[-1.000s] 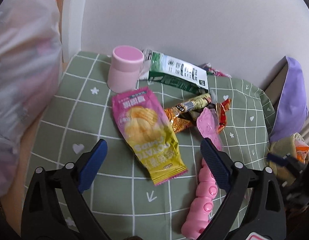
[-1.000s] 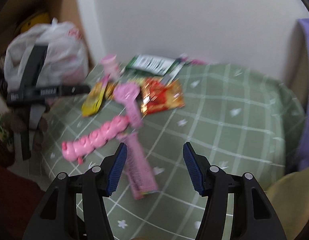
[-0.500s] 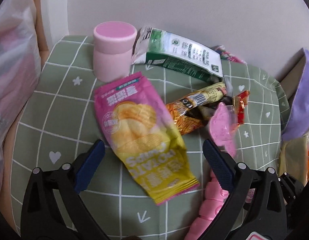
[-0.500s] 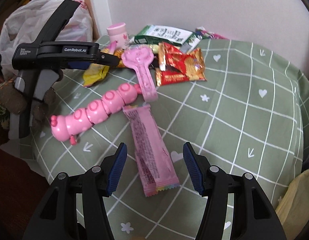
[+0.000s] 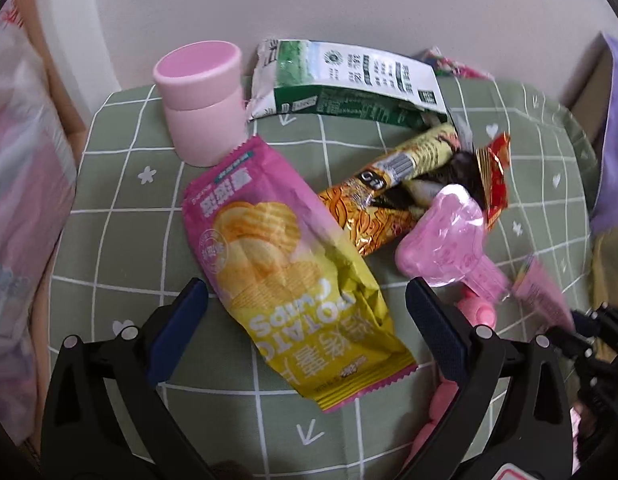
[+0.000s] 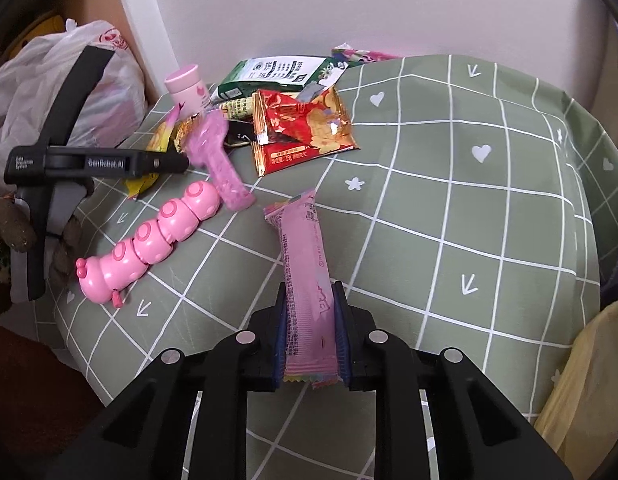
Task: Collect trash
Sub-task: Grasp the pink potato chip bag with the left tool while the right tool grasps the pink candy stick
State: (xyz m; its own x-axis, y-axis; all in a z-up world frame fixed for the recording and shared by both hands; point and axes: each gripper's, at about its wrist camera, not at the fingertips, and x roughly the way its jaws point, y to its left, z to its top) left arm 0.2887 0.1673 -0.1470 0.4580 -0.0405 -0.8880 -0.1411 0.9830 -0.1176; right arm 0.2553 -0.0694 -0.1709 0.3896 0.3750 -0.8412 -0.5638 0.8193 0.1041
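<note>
Closing on the pink wrapper

Left wrist view: left gripper [image 5: 307, 320] jaws wide apart, nothing clamped, hanging over the chip bag [image 5: 285, 264] on the green checked cloth [image 5: 121, 216]. Pink jar [image 5: 201, 100] and green-white carton [image 5: 349, 80] sit behind, orange wrapper [image 5: 373, 204] beside the bag.

Right wrist view: right gripper [image 6: 311, 336] jaws closing, pads pressed on both sides of the pink wrapper [image 6: 305, 276], its far end lying on the cloth. Pink caterpillar toy [image 6: 149, 240] just left, red snack bag [image 6: 305, 128] further back.
</note>
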